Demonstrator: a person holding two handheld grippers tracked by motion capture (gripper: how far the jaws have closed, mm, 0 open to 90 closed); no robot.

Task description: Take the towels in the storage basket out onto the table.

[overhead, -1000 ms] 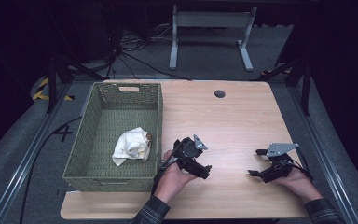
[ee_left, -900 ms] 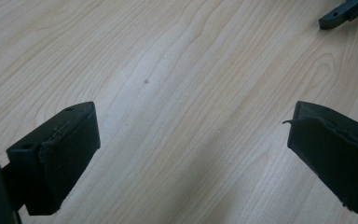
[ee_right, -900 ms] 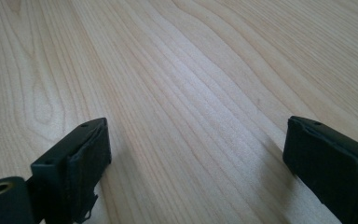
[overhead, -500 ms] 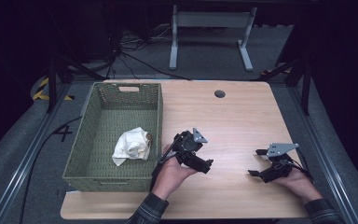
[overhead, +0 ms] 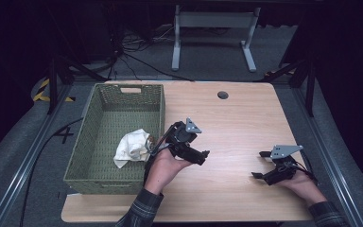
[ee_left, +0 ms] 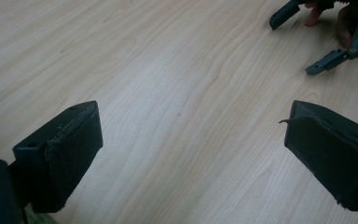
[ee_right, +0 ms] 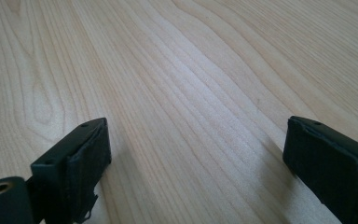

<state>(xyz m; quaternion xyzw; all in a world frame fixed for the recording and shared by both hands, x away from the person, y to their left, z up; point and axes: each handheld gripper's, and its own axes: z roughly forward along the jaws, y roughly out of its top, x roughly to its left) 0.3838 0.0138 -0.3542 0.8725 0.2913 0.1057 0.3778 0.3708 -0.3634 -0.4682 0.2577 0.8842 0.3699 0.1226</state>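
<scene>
High view: your left gripper [overhead: 207,155] sits just to the right of the green basket [overhead: 99,168], above the wooden surface [overhead: 236,123], with its jaws spread and nothing between them. The white cloth [overhead: 131,145] lies crumpled inside the basket, against the right wall and toward the near end, close to your left hand [overhead: 163,166]. Judge the cloth as deposited: it rests wholly within the walls, clear of the rim. Your right gripper [overhead: 261,164] rests low near the right front of the surface, well apart from the basket, jaws also spread and empty. This placement keeps it out of the left hand's working area.

Left gripper view: the two black jaws stand wide apart over bare wood grain, with no material caught on the pads [ee_left: 72,154]. The camera points away from the basket, toward the right gripper [ee_left: 303,42], which shows at the upper right with its jaws parted.

Right gripper view: both jaws are released and frame bare surface. The pads [ee_right: 86,175] sit close to the wood, consistent with a hand at rest.
</scene>
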